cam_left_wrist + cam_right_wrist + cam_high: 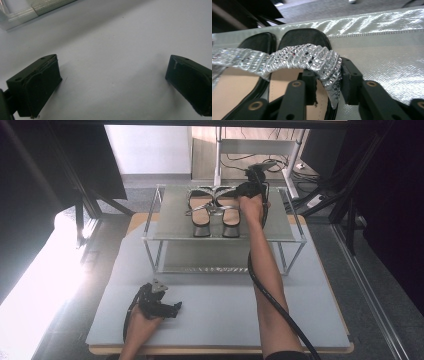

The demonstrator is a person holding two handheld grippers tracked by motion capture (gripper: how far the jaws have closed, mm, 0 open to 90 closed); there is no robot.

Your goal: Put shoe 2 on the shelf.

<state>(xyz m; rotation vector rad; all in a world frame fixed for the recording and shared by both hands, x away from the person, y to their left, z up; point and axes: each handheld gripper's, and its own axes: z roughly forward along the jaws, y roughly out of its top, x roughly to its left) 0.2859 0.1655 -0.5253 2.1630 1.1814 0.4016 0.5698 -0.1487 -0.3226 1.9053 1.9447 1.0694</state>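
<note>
A pair of black heeled sandals with glittering silver straps stands side by side on the top shelf of a metal rack [172,217]. My right gripper [246,190] reaches to the right sandal [229,212] at the far end of the shelf. In the right gripper view its jaws [328,75] stand close on either side of that sandal's rhinestone strap [312,57], which is bunched between the pads. The left sandal [234,85] lies beside it. My left gripper [172,307] rests low over the grey mat [112,37], jaws [112,75] wide apart with nothing between them.
The rack has silver fabric shelves [382,50] and thin metal posts [150,255], and it stands at the far half of the grey mat [215,315]. A thick black cable [272,300] trails along the right forearm. Dark frames and cables lie beyond the table.
</note>
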